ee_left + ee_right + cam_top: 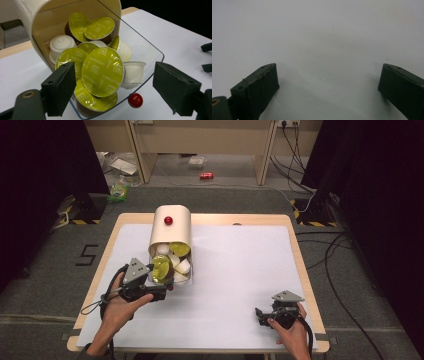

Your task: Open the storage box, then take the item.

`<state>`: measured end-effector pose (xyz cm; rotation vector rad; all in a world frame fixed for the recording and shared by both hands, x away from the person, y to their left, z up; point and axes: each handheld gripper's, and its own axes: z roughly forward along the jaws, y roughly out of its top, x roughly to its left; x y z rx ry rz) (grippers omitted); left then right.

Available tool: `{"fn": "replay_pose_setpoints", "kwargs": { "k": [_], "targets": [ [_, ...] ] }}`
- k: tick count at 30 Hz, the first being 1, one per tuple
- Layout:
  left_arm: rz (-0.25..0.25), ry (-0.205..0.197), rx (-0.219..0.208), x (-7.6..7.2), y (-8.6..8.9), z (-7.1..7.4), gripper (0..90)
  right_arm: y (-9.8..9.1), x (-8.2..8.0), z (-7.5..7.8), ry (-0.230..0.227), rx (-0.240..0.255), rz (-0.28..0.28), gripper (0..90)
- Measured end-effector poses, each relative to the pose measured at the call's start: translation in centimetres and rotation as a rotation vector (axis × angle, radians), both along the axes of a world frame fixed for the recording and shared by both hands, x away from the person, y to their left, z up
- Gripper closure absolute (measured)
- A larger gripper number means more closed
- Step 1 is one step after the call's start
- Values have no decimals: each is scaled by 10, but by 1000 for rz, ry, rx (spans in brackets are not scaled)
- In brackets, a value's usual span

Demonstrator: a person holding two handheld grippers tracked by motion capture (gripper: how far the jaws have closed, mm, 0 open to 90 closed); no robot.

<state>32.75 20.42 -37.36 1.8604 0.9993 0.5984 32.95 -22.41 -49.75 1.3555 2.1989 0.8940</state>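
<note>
Left tool point(112, 92), black jaws wide apart, nothing pinched. Between them the mouth of a tipped cream plastic bin with clear lid point(150, 53), lying on the white-covered desk point(175, 32). Inside, a pile of coffee capsules: green foil "Cappuccino" lids point(102, 71), some plain white cups point(133, 73). Small red ball knob point(135, 100) just under the clear lid.

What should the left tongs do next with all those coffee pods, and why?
Probably ease forward and close on the front green-lidded pod. The left tongs are open with that pod between them, untouched, at the mouth of the tipped container. The right tongs rest open over the bare white table.
</note>
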Motion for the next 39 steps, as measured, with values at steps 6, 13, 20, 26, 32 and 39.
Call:
{"fn": "replay_pose_setpoints", "kwargs": {
  "k": [6,13,20,26,32,39],
  "targets": [
    [7,-1,5,7,-1,2,191,0,0,0,0,0,0,31],
    [18,15,-6,13,1,2,196,0,0,0,0,1,0,31],
    [24,14,-11,17,2,3,216,0,0,0,2,1,-2,31],
    [21,26,-12,20,3,0,255,0,0,0,1,1,-2,31],
    [14,32,-2,22,0,0,263,0,0,0,2,1,-2,31],
    [7,49,16,26,-5,-5,294,0,0,0,3,2,-3,31]
  ]
}}
